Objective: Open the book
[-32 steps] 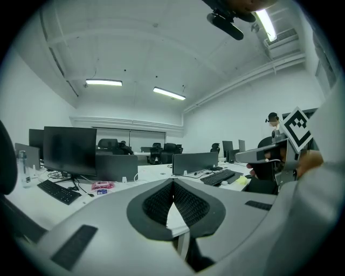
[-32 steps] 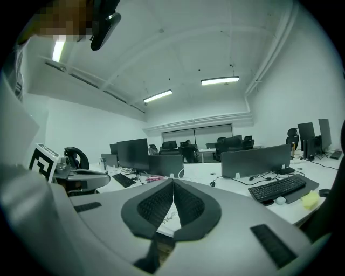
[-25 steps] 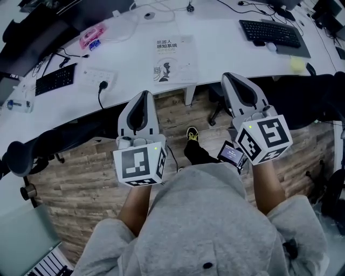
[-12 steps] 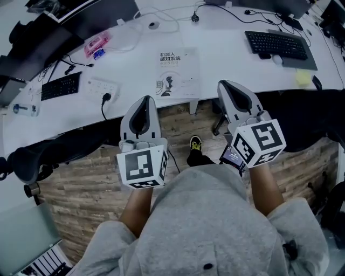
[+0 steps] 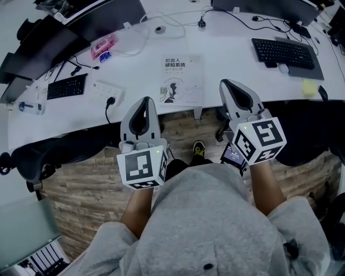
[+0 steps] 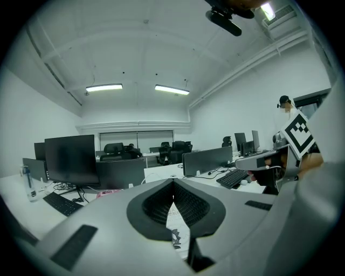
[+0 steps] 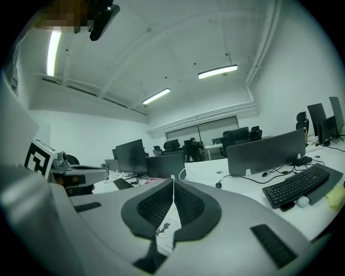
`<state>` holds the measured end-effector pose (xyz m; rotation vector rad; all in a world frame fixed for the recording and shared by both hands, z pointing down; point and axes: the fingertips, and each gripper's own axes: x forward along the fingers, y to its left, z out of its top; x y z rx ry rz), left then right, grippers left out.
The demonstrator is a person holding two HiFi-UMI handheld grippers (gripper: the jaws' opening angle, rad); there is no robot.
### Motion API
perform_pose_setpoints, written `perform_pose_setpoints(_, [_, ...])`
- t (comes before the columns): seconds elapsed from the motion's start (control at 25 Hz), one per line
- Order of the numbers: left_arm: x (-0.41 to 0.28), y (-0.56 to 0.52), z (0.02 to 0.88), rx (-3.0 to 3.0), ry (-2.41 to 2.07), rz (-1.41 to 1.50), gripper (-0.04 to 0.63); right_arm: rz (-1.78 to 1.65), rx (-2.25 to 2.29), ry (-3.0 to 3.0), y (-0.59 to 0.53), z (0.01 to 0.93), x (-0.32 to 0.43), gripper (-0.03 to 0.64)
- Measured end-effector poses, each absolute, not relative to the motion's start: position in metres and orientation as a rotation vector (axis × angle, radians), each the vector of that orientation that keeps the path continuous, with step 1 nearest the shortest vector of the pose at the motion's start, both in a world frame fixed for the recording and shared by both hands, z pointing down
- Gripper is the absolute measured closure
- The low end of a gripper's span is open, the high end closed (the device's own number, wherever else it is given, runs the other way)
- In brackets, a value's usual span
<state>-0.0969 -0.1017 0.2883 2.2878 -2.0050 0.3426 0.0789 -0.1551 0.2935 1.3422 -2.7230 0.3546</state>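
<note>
A closed white book point(image 5: 181, 81) with dark cover print lies flat near the front edge of the white desk point(image 5: 226, 51). Short of that edge my left gripper point(image 5: 144, 101) hangs over the wooden floor, shut and empty, its tip below and left of the book. My right gripper point(image 5: 226, 82) is also shut and empty, its tip just right of the book's lower right corner, at the desk edge. In the left gripper view the jaws point(image 6: 173, 183) meet, with the book point(image 6: 175, 229) showing below them. The right gripper view shows closed jaws point(image 7: 173, 180) above the book point(image 7: 167, 229).
A black keyboard point(image 5: 285, 54), a mouse point(image 5: 284, 68) and a yellow pad point(image 5: 308, 87) lie at the desk's right. Left of the book are a power strip point(image 5: 105, 89), a small keyboard point(image 5: 66, 86) and a pink case point(image 5: 103, 46). Dark monitors point(image 5: 108, 13) stand behind.
Both grippers have moved forward toward the desk, so the book now sits lower in the head view and nearer their tips. Both stay shut and empty.
</note>
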Motion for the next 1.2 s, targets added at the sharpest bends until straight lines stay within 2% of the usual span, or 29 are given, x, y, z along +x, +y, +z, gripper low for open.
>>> perform_pose_setpoints(0.72, [-0.1,-0.112,0.283,2.275,-2.03,0.318,0.586,0.38,1.3,-2.721,-0.165,0.301,0.069,0.589])
perform_pose_setpoints(1.2, [-0.12,-0.141,0.319,2.239,-1.934,0.397,0.586,0.561,1.375,-2.573,-0.187,0.36,0.065,0.588])
